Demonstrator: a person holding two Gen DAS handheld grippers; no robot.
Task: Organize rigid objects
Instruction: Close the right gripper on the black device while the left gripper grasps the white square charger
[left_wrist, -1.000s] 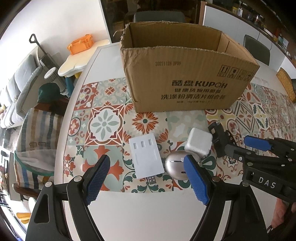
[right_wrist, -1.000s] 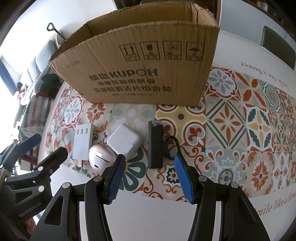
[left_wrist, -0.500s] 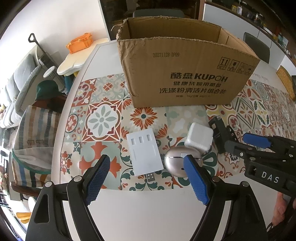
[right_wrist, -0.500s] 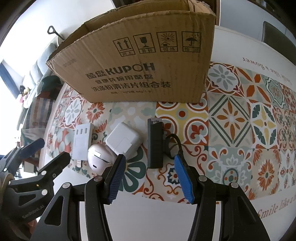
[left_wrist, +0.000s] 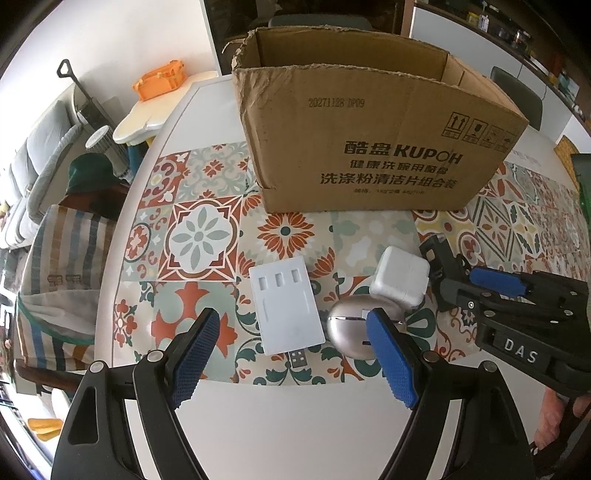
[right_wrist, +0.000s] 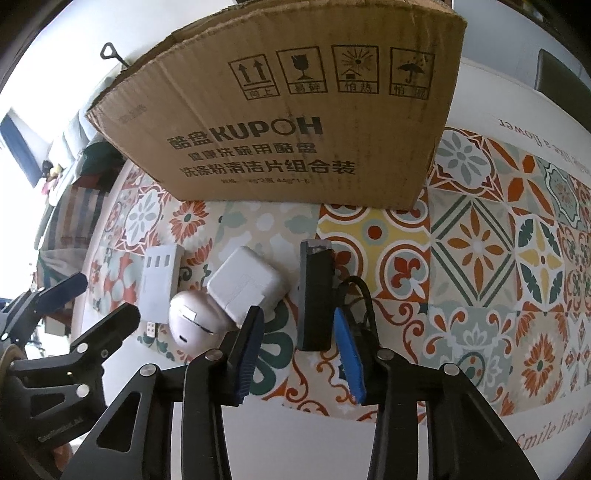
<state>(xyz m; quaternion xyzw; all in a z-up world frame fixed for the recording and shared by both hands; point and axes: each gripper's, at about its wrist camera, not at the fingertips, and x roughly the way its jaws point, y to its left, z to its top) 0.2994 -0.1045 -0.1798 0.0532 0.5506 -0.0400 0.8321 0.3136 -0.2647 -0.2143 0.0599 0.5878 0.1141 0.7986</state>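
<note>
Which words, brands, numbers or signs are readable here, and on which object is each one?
"20271128 DP09": cardboard box, upper front.
"KUPOH", with Chinese lines below; the smallest is blurred: same box.
Four handling signs, captions too small: same box.
"DAS": right gripper.
"Smile like a": table mat.
"flower", upside down: mat's far edge.

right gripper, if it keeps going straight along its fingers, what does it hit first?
Most likely the black device: the right gripper has just been closing around its near end, and the pads look close to it, contact unclear. Beneath it lies the patterned mat.
</note>
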